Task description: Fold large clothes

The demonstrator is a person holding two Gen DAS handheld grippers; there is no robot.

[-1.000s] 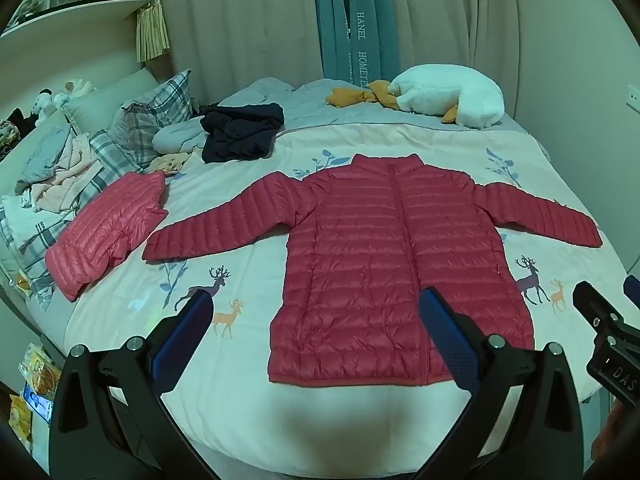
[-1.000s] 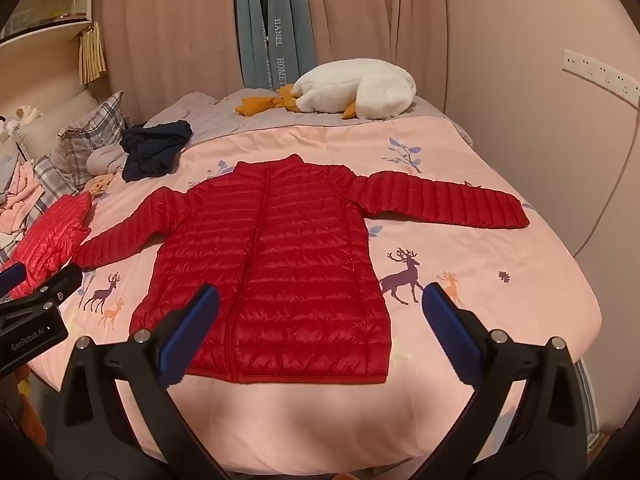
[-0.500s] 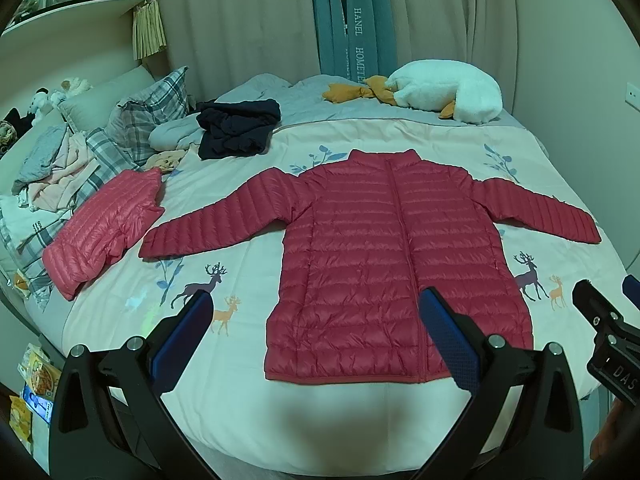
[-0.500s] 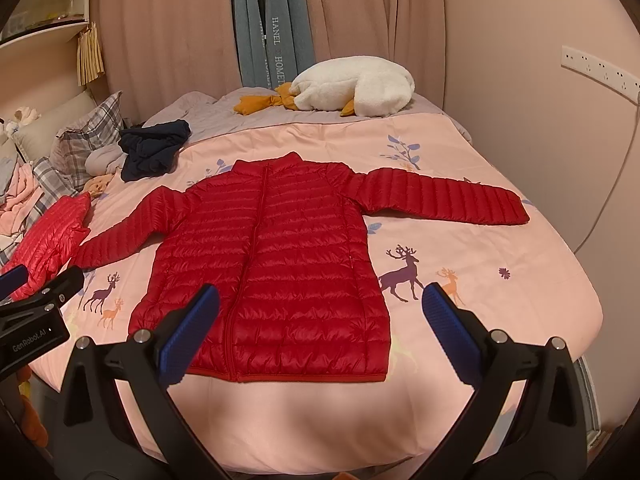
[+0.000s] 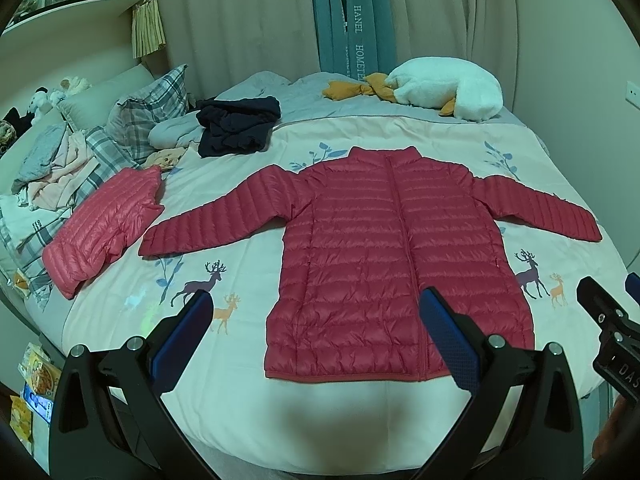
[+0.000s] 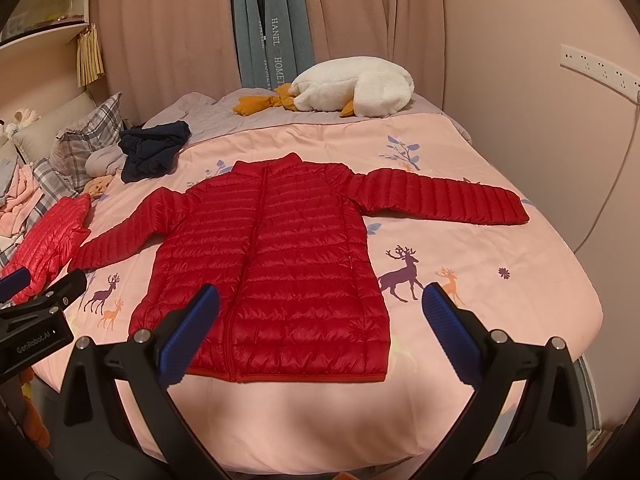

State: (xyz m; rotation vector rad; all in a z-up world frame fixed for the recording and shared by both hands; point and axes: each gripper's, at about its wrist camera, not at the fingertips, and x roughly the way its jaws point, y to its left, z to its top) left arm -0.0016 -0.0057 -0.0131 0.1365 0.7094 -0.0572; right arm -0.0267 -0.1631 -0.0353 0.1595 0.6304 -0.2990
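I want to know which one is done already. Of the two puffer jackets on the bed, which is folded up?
The lighter pink-red jacket near the plaid pillows is folded into a compact bundle. The darker red jacket mid-bed lies flat, zipped, both sleeves spread wide.

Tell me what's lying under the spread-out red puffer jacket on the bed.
The red puffer jacket lies flat on the pink deer-print duvet. Nothing else shows around its edges; whatever is directly beneath it is covered.
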